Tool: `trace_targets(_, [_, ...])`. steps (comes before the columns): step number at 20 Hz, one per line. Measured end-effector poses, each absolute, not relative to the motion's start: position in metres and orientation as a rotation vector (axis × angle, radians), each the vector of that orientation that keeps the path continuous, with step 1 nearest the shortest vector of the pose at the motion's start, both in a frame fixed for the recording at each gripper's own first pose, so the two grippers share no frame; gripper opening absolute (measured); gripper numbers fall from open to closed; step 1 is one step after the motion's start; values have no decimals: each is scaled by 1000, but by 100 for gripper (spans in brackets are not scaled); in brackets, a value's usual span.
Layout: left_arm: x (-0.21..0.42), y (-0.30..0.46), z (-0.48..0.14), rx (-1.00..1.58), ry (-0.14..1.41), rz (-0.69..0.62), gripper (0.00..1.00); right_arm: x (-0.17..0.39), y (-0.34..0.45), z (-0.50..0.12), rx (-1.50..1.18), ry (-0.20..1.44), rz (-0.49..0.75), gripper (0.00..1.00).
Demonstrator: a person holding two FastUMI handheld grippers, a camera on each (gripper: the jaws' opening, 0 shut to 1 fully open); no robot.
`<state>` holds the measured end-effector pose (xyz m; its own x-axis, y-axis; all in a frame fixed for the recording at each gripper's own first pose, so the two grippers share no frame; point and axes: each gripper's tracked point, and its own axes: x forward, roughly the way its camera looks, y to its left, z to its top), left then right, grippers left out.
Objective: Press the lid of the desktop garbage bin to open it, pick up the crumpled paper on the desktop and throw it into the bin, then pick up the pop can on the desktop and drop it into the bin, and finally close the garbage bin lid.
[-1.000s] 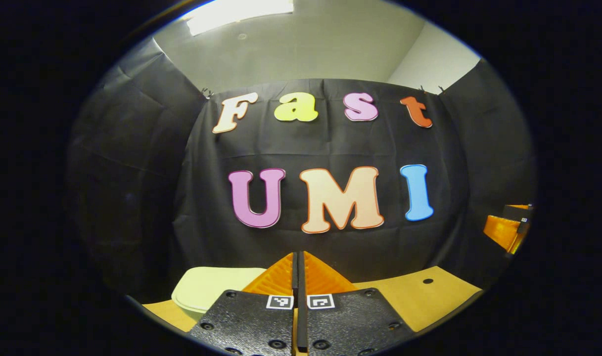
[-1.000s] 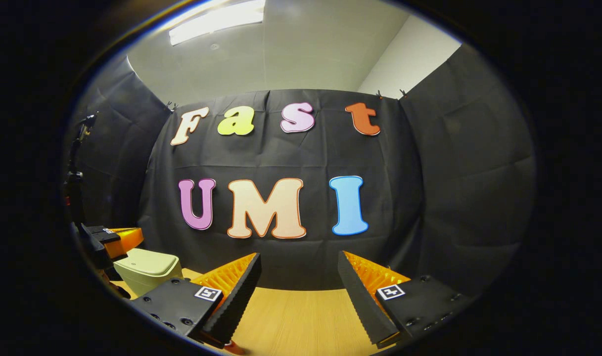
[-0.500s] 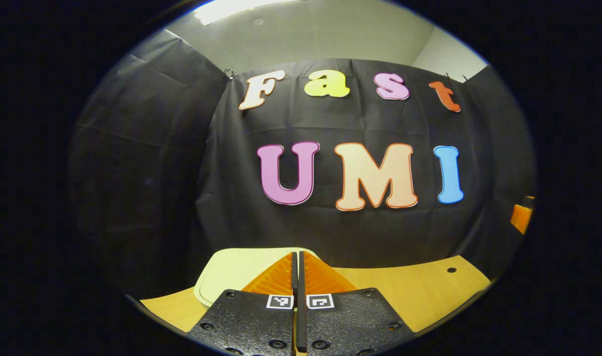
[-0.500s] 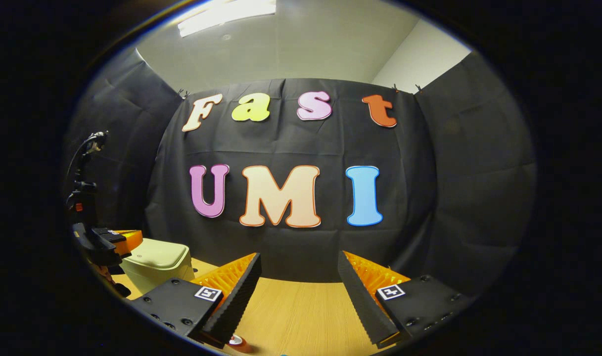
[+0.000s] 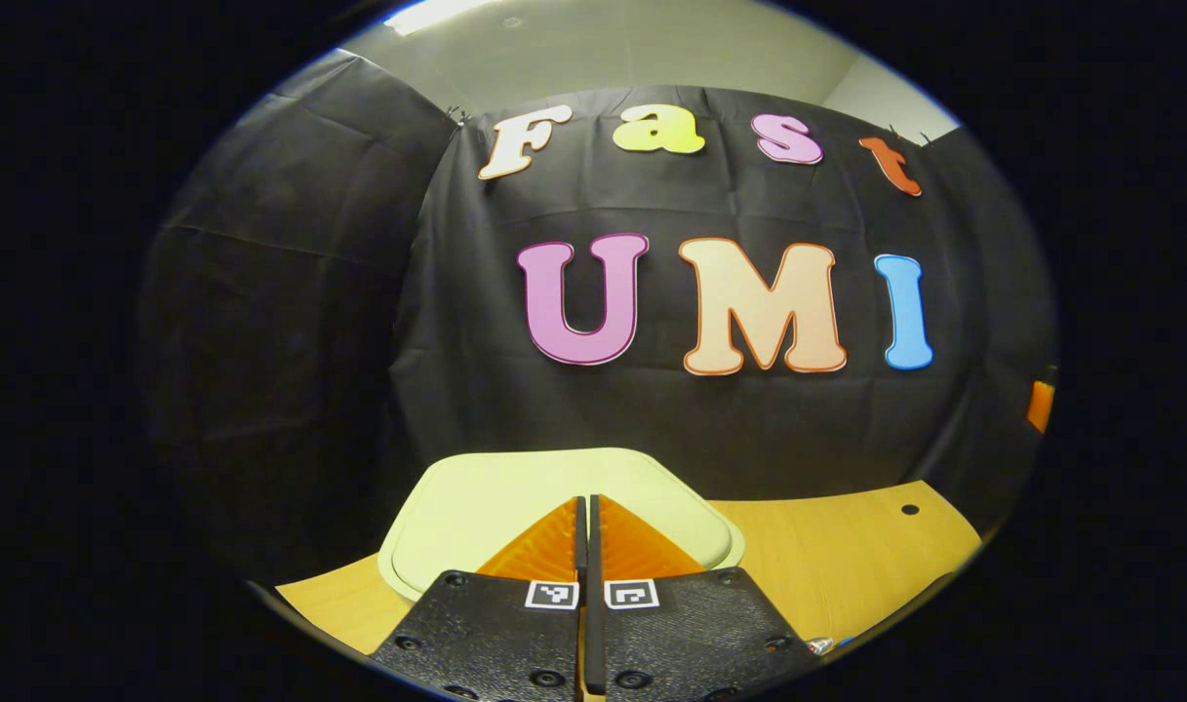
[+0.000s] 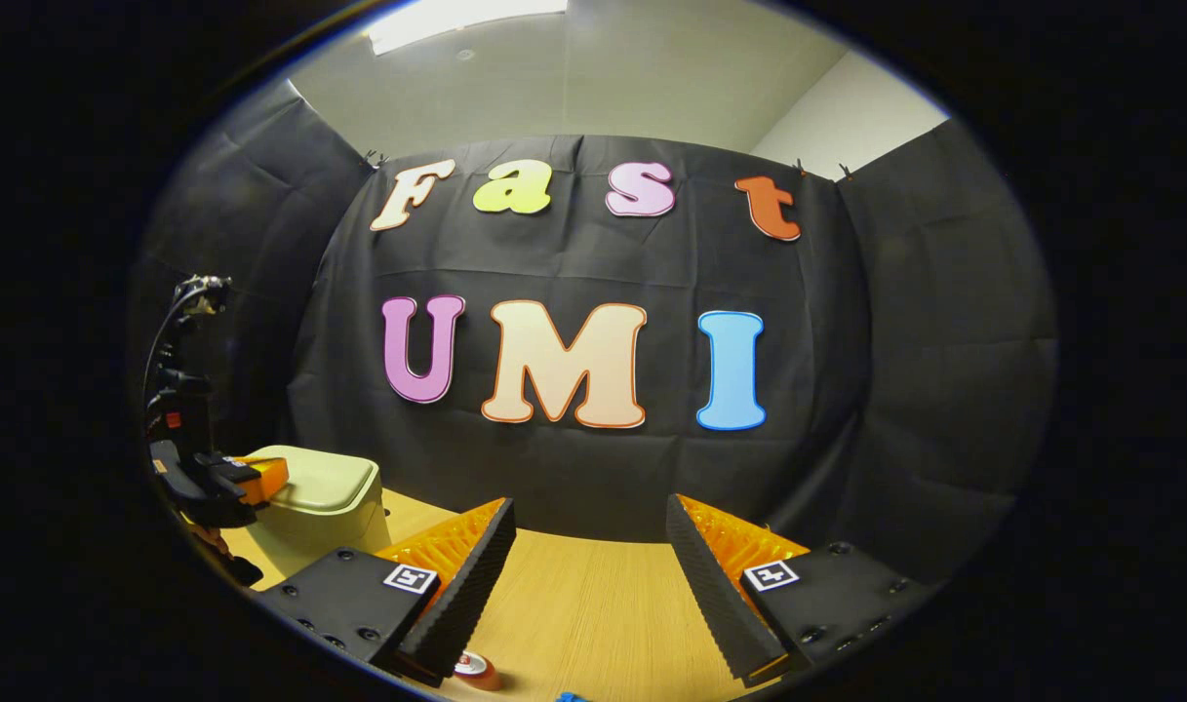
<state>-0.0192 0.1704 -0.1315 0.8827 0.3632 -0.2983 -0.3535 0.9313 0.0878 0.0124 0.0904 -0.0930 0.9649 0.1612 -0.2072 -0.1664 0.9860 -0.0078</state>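
In the left gripper view, the left gripper (image 5: 587,512) has its ribbed, wedge-shaped jaws clenched together with nothing between them, tips over the smooth, pale green lid (image 5: 476,502) of the garbage bin, a rounded slab with a raised rim. In the right gripper view, the bin (image 6: 325,497) stands closed at the left on the wood-grain worktop (image 6: 593,624). The right gripper (image 6: 590,546) has its jaws released wide over bare wood. The round top of a red pop can (image 6: 474,667) peeks out below its left jaw.
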Motion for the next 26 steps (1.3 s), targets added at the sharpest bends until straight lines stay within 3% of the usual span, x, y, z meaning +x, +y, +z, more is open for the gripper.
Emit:
trace_targets(6, [-20,167,-139,59,288,356,0,16,87,-93,-29,202,164,98])
trace_targets(15, [-13,156,-86,51,148,333,0,19,73,-73,24,154,167,98])
trace_targets(22, [-4,92,-45,-48,69,183,0,13,53,-85,28,175,170,98])
trace_targets(24, [-4,73,-45,-63,83,126,8,12,47,-92,28,185,169,98])
trace_targets(25, [-4,66,-46,-60,90,110,20,11,45,-96,30,193,171,98])
trace_targets(26, [-5,62,-43,-55,89,104,27,10,44,-103,28,205,174,98])
